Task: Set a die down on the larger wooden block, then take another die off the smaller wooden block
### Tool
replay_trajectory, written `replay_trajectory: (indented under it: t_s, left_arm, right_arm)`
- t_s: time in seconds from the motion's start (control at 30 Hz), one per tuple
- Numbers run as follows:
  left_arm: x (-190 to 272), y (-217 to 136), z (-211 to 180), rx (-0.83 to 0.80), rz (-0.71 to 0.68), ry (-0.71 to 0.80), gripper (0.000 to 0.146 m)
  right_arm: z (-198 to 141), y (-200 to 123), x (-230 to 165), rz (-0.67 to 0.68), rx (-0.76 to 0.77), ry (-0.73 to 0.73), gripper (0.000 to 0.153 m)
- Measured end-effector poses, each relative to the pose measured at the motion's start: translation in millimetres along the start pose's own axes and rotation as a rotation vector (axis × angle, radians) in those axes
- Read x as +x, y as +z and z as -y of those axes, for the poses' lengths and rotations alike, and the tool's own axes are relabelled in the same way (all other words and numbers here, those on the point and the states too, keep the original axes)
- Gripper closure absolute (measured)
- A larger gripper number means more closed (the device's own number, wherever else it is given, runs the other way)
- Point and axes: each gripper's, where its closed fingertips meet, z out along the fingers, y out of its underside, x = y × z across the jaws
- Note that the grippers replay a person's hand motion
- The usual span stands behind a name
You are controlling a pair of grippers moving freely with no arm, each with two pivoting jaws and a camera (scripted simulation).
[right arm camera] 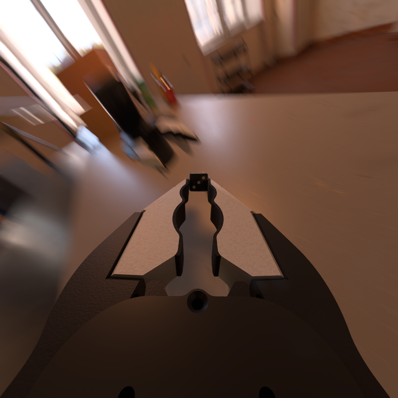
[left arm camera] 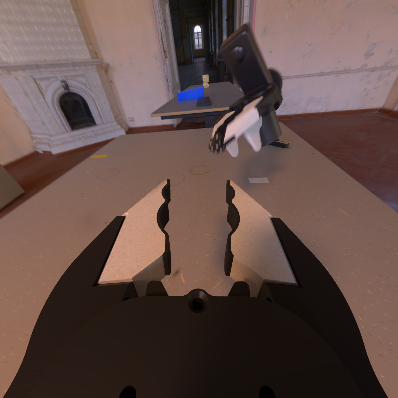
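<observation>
My right gripper (right arm camera: 198,183) is shut on a black die (right arm camera: 198,182) with white pips, pinched between its fingertips above the table. In the left wrist view the same gripper (left arm camera: 224,147) hovers over the far right part of the beige table (left arm camera: 129,204), tilted down to the left, with the black die (left arm camera: 217,143) at its tip. My left gripper (left arm camera: 198,185) is open and empty, low over the table's near middle. No wooden block shows in either view.
A small white patch (left arm camera: 258,180) lies on the table under the right gripper. A dark stand (left arm camera: 280,143) sits at the far right edge. A second table (left arm camera: 193,105) with a blue box (left arm camera: 190,94) stands farther off. The right wrist view is motion-blurred.
</observation>
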Motion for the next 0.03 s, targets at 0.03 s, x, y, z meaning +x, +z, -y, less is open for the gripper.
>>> replay_trajectory:
  t_s: [0.03]
  left_arm:
    - [0.5, 0.9, 1.4, 0.008, 0.017, 0.026, 0.092]
  right_arm:
    - [19.2, 0.1, -13.4, 0.142, 0.135, 0.149, 0.136]
